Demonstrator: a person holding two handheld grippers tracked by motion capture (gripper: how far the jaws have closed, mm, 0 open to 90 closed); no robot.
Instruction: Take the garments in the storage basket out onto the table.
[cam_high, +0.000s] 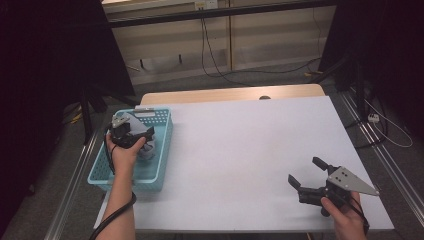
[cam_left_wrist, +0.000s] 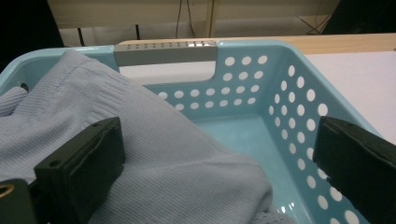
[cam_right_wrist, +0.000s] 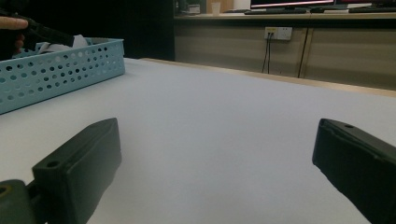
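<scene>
The left gripper's (cam_high: 134, 134) fingers (cam_left_wrist: 84, 161) stand wide apart and hold nothing; one finger rests against the pale grey ribbed knitted cloth (cam_left_wrist: 154, 154), which lies directly below, inside the light blue perforated plastic basket (cam_left_wrist: 280, 88) at the desk's (cam_high: 240, 150) left edge. The cloth's long axis is hard to judge, as it is bunched. The right gripper (cam_high: 306, 174), fingers also wide open and empty, hovers well apart, near the right front corner.
</scene>
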